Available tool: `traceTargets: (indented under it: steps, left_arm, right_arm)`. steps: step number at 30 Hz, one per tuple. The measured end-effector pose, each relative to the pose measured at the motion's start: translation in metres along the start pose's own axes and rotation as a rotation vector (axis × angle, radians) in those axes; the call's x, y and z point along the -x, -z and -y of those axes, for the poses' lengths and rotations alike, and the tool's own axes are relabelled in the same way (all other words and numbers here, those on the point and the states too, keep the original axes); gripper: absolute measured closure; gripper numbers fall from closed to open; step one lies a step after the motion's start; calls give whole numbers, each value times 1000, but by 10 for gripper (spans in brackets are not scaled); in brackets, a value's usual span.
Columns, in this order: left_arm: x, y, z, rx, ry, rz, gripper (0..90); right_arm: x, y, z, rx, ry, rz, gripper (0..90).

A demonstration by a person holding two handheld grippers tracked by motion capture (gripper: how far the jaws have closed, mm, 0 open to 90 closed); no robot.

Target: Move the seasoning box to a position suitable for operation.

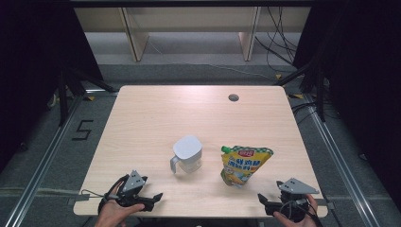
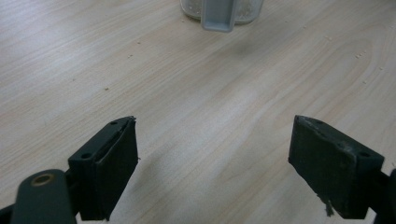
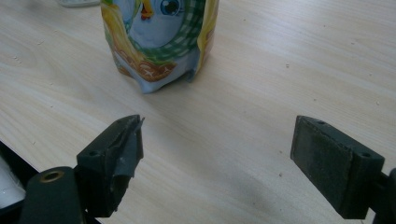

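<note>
At near table edge, left gripper (image 1: 152, 198) and right gripper (image 1: 263, 200) are held low, jaws spread wide, nothing gripped, likely readied for reach. Just beyond, jug (image 1: 187, 154) is stood upright, handle turned toward left gripper; pouch (image 1: 243, 164) is stood beside it, ahead of right gripper.

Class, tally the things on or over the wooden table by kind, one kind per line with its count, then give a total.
Lidded jug: 1
Yellow spouted pouch: 1
Hand-held grippers, left gripper and right gripper, both with jaws open and empty: 2
Total: 4
</note>
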State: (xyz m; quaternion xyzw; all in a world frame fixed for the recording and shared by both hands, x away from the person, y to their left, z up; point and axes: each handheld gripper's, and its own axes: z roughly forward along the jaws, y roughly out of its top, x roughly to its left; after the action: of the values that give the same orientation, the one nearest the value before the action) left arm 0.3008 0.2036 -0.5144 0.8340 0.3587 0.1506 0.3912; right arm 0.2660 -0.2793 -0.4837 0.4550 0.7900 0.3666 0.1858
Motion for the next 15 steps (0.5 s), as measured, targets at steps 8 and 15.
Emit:
traceTargets:
  steps: [8, 15]
  left_arm:
    - [-2, 1, -1, 5, -2, -9, 152]
    - [-2, 1, -2, 63, 53, 42, 152]
  right_arm:
    - [1, -1, 0, 19, 6, -17, 177]
    - [1, -1, 0, 29, -22, -26, 187]
